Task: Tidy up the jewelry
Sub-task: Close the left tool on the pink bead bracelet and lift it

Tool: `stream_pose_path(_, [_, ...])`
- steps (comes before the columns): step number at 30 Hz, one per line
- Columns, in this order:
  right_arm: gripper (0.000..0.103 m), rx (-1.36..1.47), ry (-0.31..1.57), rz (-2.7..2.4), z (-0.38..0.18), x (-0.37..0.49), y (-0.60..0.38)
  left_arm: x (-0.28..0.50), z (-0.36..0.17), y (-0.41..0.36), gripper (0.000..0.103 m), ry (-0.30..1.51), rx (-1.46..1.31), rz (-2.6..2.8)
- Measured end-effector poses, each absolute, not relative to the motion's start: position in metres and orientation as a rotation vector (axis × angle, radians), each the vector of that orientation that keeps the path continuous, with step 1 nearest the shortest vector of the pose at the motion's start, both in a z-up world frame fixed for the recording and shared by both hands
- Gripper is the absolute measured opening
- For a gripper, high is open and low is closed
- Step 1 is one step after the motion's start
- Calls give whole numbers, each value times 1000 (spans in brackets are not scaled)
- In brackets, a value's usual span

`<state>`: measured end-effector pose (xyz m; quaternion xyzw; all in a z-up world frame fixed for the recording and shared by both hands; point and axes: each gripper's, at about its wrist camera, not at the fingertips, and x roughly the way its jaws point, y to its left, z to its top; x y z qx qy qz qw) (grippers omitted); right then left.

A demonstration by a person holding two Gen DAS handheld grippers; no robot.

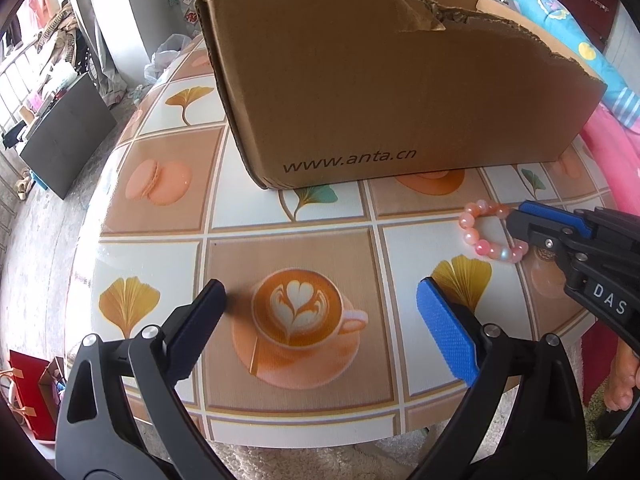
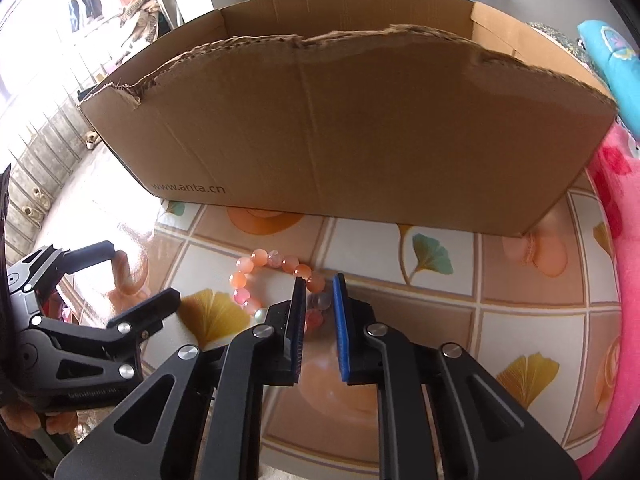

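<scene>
The right tongs (image 2: 318,292) stand nearly closed around the near arc of a pink beaded bracelet (image 2: 256,276), with a pale bead and a reddish one between the blue pad and the black one; whether the pads press on them cannot be told. The bracelet lies flat on the tabletop (image 2: 520,320), its loop spreading toward 10 o'clock from the tips in the right wrist view. In the left wrist view the same bracelet (image 1: 486,236) sits at 3 o'clock, with the right tongs (image 1: 520,220) reaching in from the right edge and angled down onto it. The left tongs (image 1: 320,304) hang wide open with nothing between them, pitched steeply down over a printed latte cup on the tabletop (image 1: 280,208), well apart from the bracelet. The tabletop is round and glossy, covered in a tiled pattern of ginkgo leaves, macarons and coffee cups. A torn-edged cardboard box (image 1: 380,88) printed with a web address stands at 12 o'clock, open at the top. Beyond it are a pink blanket (image 2: 624,260) at 3 o'clock, a turquoise cushion (image 1: 580,44), hanging clothes and a red gift bag (image 1: 28,392) on the floor at 8 o'clock.
</scene>
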<state>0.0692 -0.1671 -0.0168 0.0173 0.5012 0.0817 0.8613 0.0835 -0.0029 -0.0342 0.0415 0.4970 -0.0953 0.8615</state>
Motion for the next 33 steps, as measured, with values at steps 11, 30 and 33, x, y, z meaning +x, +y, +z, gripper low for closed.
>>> stream_pose_path(11, [14,121,1055,121,-20,41,-211,65,-13,-37,63,916,-56,-612])
stream_pose_path(30, [14,185,1034,216,-20,31,-249,61,-24,-122,9,957,269,-667])
stream_pose_path(33, [10,189,1039,225,-18,32,-253,58,-24,-124,9,961,272,-675])
